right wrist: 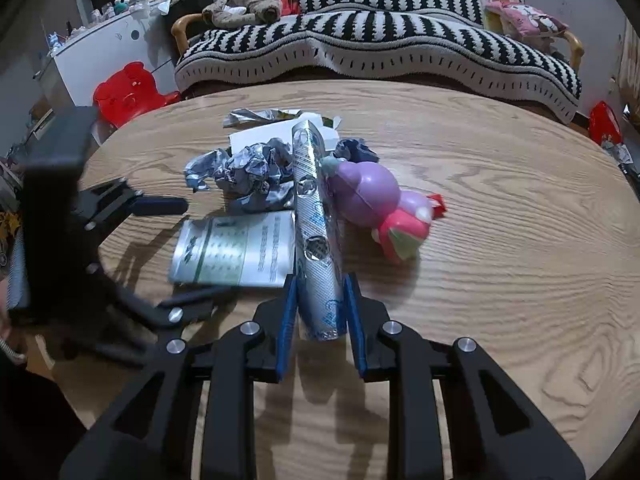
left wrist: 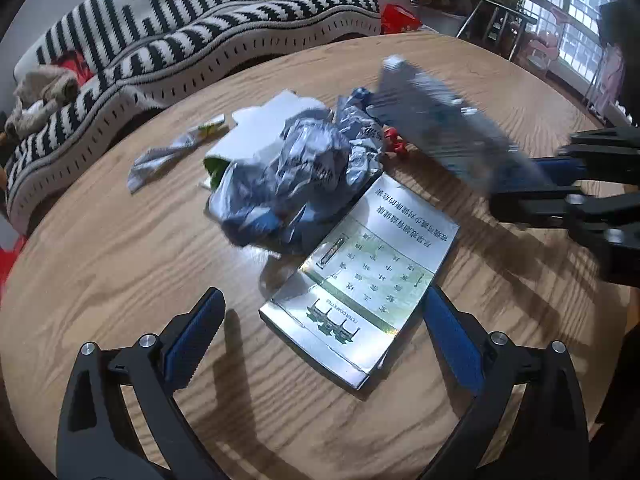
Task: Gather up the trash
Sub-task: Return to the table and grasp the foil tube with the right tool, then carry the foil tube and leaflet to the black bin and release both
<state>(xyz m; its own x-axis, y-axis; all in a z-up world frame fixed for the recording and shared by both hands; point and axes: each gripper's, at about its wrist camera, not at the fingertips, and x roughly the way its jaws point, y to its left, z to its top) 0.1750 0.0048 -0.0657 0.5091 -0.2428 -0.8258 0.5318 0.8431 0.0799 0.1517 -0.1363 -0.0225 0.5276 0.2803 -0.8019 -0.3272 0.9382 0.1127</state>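
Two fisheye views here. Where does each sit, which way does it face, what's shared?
Left wrist: on the left gripper, angled down at the round wooden table; open fingers straddle a flattened silver carton; right gripper enters from the right.
Right wrist: on the right gripper, facing the striped sofa; pads clamp a long silver wrapper.
Shared: table, carton, wrapper, crumpled foil.

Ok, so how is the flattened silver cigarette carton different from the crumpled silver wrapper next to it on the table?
The flattened silver cigarette carton lies flat and smooth on the wooden table; the crumpled silver wrapper is balled up and stands higher. The carton shows neat printed text and a green panel; the wrapper's print is creased and unreadable. The carton sits nearer the open left tongs, the wrapper farther back. Both are shiny, silver and ungripped.
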